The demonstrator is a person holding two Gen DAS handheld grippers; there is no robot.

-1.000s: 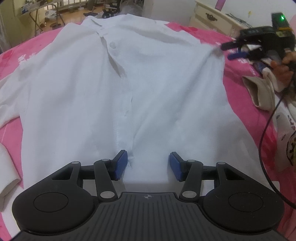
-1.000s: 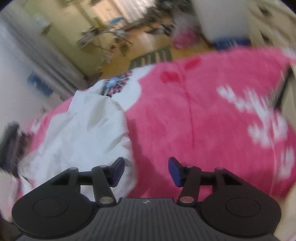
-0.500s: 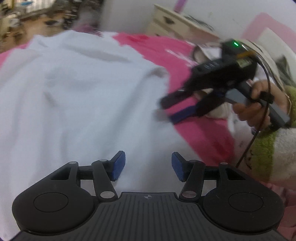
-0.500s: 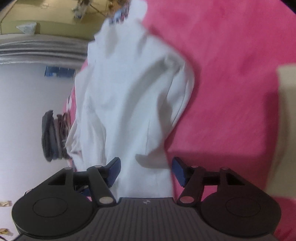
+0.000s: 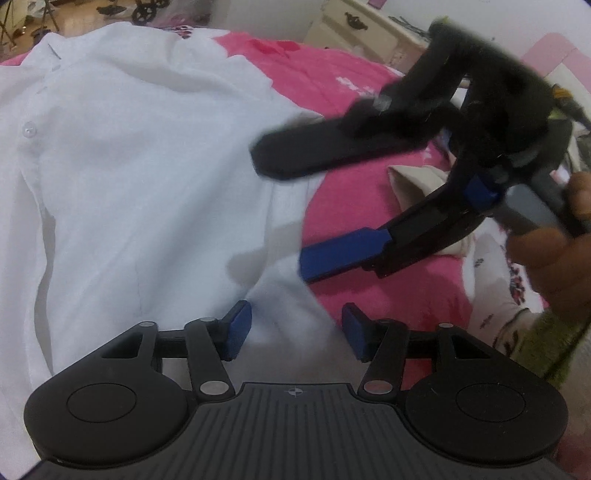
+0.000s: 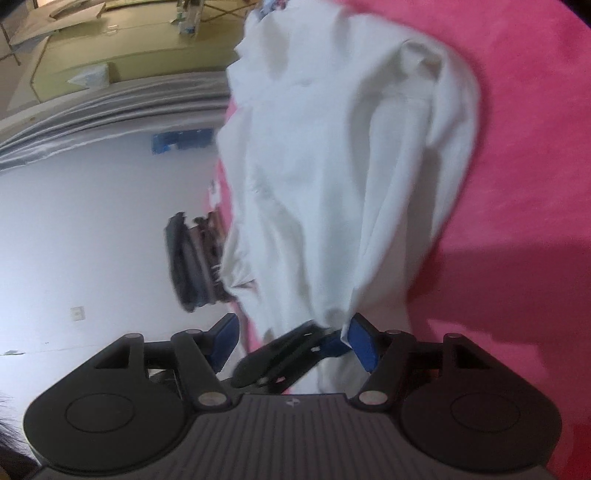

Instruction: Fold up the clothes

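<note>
A white button-up shirt (image 5: 140, 166) lies spread on a pink bedspread (image 5: 332, 85). My left gripper (image 5: 296, 332) is open, its blue pads just above the shirt's right edge near the hem. My right gripper (image 5: 291, 214) shows in the left wrist view, open and turned on its side, one finger over the shirt's edge and one over the bedspread. In the right wrist view the shirt (image 6: 332, 184) runs away from my right gripper (image 6: 293, 343), which is open with the left gripper's finger between its pads.
A cream dresser (image 5: 365, 29) stands beyond the bed. Beige folded cloth (image 5: 417, 184) and patterned white fabric (image 5: 495, 288) lie on the bedspread at the right. A dark stack of clothes (image 6: 192, 258) sits past the shirt in the right wrist view.
My right gripper has swung in close to the left one at the shirt's right edge. My left gripper has shifted right from the shirt's button line to that edge.
</note>
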